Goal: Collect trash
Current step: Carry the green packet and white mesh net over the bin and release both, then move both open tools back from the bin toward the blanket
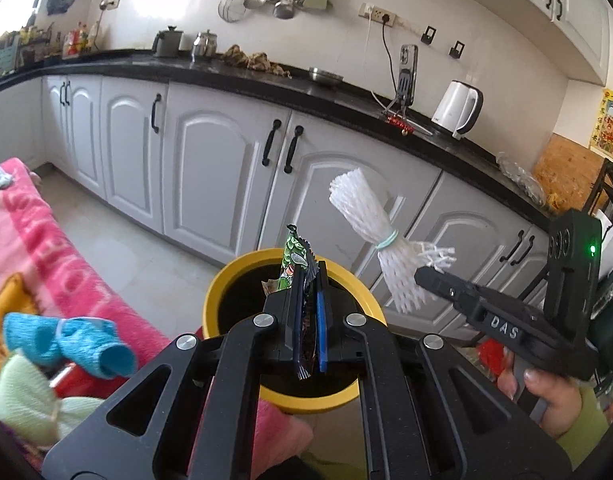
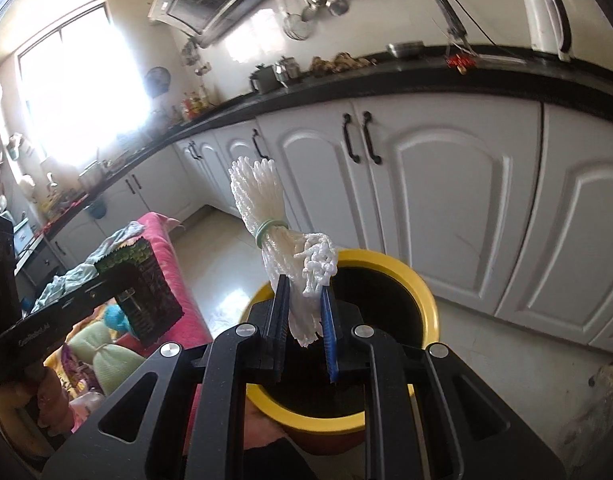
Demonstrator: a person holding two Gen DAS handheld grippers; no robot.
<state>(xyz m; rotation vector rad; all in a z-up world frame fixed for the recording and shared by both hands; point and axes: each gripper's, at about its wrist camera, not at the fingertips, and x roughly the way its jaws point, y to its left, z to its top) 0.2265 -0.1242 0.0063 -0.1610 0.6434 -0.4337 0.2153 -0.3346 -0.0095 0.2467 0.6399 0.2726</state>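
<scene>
yellow-rimmed round bin (image 1: 242, 276), dark inside, contents not visible; above it the left gripper (image 1: 307, 304) pinches a crinkled green snack wrapper (image 1: 295, 256), the right gripper (image 2: 304, 312) pinches a banded white foam net (image 2: 266, 208)

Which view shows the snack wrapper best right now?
The right wrist view: the wrapper faces the camera flat, its green print and serrated edge showing, though the left tool crosses it. In the left wrist view the wrapper is edge-on between the pads, above the yellow bin.
</scene>
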